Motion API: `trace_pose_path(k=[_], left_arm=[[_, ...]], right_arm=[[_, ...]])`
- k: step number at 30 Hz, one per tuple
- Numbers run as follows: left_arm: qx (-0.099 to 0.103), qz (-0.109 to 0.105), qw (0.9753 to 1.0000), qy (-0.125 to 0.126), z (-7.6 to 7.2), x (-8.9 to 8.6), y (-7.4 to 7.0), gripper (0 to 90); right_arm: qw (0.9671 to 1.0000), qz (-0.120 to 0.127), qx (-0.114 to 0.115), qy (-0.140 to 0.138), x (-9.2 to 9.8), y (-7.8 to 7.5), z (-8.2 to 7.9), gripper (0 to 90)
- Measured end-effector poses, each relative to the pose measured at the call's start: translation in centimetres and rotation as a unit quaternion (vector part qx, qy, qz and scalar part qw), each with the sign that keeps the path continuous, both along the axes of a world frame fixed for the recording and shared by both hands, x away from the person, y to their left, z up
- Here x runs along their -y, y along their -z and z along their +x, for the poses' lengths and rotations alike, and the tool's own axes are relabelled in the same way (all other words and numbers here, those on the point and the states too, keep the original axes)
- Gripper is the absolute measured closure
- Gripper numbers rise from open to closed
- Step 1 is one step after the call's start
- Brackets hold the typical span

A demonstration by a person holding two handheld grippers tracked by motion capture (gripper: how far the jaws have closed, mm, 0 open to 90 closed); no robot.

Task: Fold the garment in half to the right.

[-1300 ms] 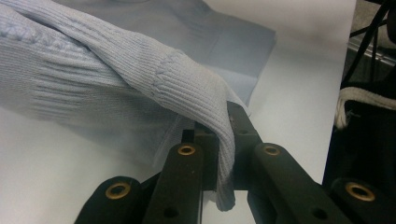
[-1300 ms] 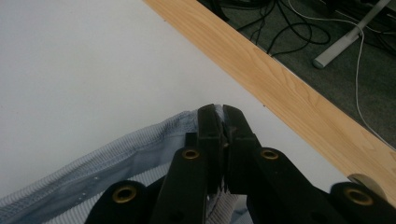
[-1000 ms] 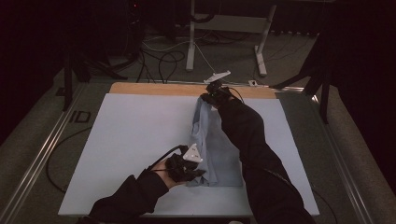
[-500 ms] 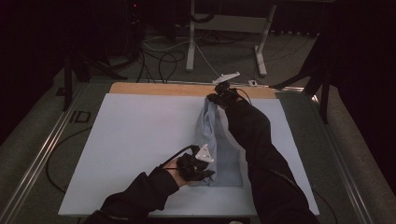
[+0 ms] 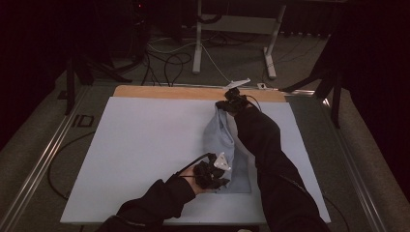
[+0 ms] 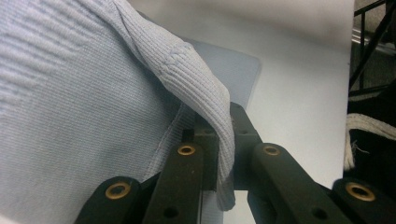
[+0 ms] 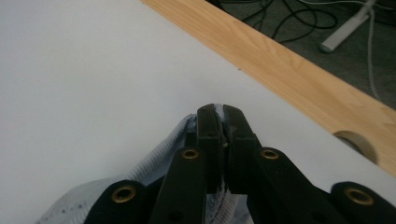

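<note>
1. Across the table (image 5: pixel 145 145), a white sheet covered all but a bare wooden strip (image 5: pixel 169 92) along the far edge.
2. Toward the right side, a pale blue knitted garment (image 5: pixel 225 140) lay stretched lengthwise from the far edge to the near edge, apparently held taut between both ends for straightening or folding.
3. At its far end, the right gripper (image 7: pixel 218 116) had its jaws clamped on a thin fold of fabric.
4. At its near end, the left gripper (image 6: pixel 224 140) pinched a ribbed hem, the cloth draped over its closed jaws.
</note>
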State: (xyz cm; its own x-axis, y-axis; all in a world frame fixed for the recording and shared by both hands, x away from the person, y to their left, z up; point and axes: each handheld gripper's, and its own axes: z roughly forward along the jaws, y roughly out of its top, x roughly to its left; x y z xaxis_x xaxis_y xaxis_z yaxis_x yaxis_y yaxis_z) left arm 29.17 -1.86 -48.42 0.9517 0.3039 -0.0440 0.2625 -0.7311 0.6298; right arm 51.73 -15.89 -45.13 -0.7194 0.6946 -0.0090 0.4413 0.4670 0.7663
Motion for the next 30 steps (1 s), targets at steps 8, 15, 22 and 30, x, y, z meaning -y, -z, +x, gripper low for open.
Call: trace_pose_path(k=[8, 15, 22, 30], left_arm=[[-0.008, 0.001, 0.9999, -0.014, 0.4, 1.0, 1.1, 86.6], [-0.007, 0.006, 0.9996, -0.025, 0.8, 2.0, 1.9, 86.3], [-0.009, 0.01, 0.9996, -0.027, 1.1, 2.9, 2.3, 86.2], [-0.017, 0.006, 0.9997, -0.018, 0.8, 3.9, 2.3, 83.3]], right_arm=[[0.9998, 0.003, -0.009, -0.019, -0.9, 1.2, 0.4, 87.4], [0.9997, -0.001, -0.019, -0.013, -0.5, 2.3, 1.0, 86.9], [0.9997, -0.012, -0.019, -0.001, 0.2, 3.5, 1.2, 74.4], [0.9987, -0.008, 0.0, 0.051, 3.1, 2.2, 0.9, 18.2]])
